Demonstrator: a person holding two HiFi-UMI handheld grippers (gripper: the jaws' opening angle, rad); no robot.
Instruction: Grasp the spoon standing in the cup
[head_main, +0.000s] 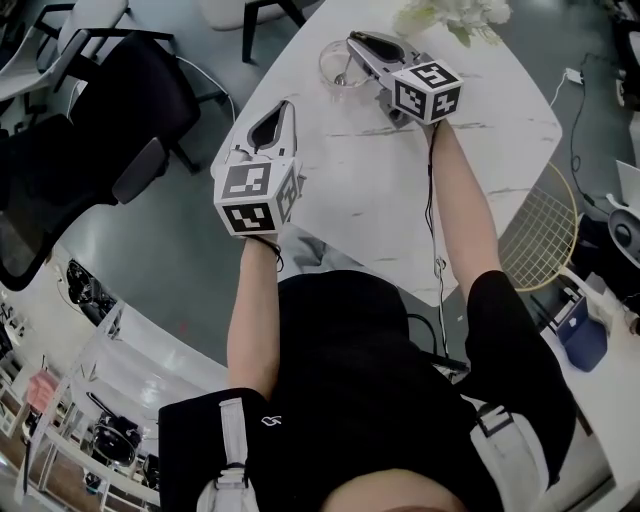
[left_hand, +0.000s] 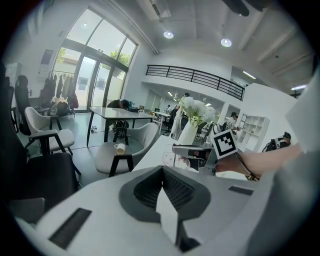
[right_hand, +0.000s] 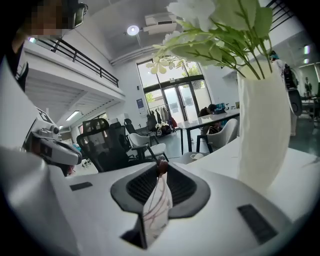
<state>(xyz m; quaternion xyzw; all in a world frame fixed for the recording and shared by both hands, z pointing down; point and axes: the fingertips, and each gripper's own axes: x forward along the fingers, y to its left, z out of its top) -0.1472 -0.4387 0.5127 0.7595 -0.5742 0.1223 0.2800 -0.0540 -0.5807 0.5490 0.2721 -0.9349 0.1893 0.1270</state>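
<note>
Right gripper view: the right gripper (right_hand: 161, 174) has its jaws almost together, pinching the small dark tip of the spoon (right_hand: 161, 166). The spoon stands in the glass cup (head_main: 337, 62) on the desk (head_main: 400, 190). The left gripper (left_hand: 162, 171) has its jaws together and empty, over the desk's edge.

table (head_main: 380, 190): glossy white top with marble-like veining. cup (head_main: 332, 62): clear, glass-like. vase (right_hand: 262, 130): smooth, matt white. left gripper (left_hand: 163, 168) and right gripper (right_hand: 161, 170): matt grey plastic shells, ribbed black pads. spoon (right_hand: 162, 167) end: smooth, brown.
</note>
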